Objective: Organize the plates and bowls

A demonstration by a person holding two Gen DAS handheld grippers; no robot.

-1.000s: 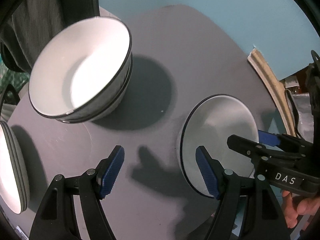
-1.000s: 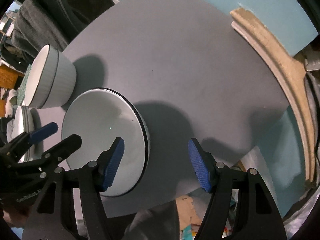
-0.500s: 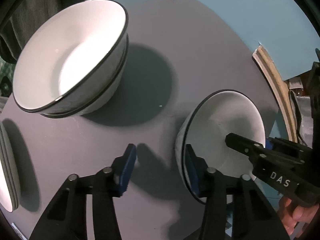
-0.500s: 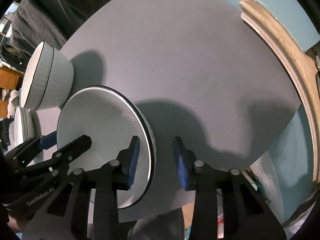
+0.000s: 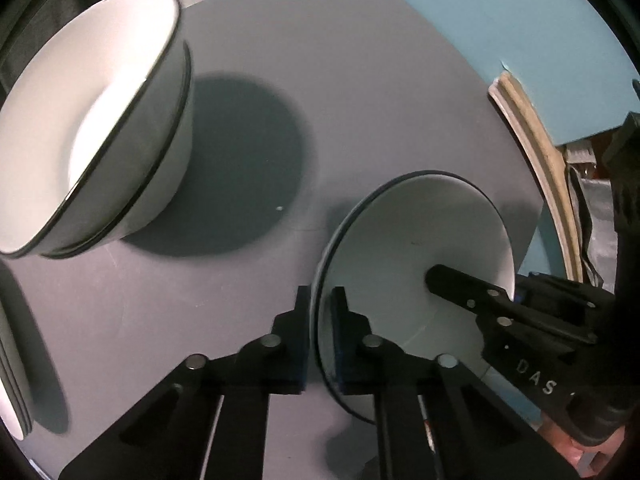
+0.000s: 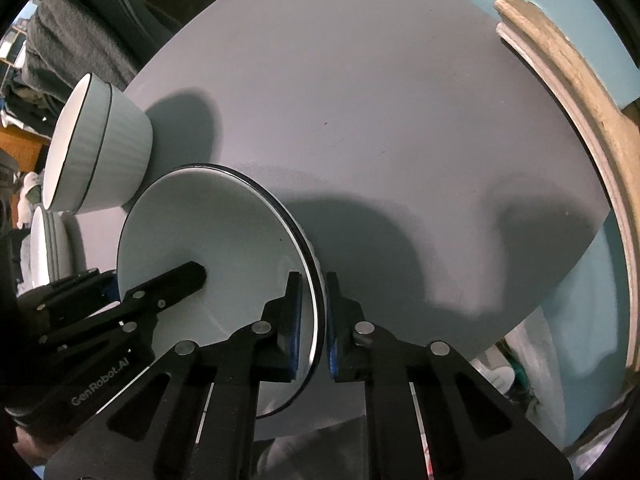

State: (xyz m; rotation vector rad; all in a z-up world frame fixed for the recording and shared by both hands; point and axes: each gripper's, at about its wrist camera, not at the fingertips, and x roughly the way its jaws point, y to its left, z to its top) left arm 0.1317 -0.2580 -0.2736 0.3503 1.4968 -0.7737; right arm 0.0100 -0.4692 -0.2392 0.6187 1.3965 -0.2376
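So both my tools are on the same bowl (image 5: 416,256) right now. My left tool (image 5: 320,336) has its two blue pads squeezed onto the bowl's rim, one pad inside and one outside, at about 6 o'clock in the left wrist view. My right tool (image 6: 312,320) is doing the same thing on the opposite edge of that bowl (image 6: 208,248), clamped on the rim, and shows at 6 o'clock in its own view. From the left camera I can see the right tool (image 5: 516,320) reaching in from around 4 o'clock, with one finger lying over the white inside of the bowl. From the right camera the left tool (image 6: 120,312) comes in from about 8 o'clock the same way.

The bowl is white with a thin dark rim and sits on the grey round tabletop (image 6: 380,100); I can't tell if it's lifted or touching.

Other stuff: a stack of two white ribbed bowls (image 5: 92,120) at 10 o'clock in the left view, well apart from the held one. In the right view that stack (image 6: 96,144) is at 9 o'clock, just beside the held bowl. There's also a pile of plates (image 5: 12,372) at the far 8 o'clock edge, mostly cut off.
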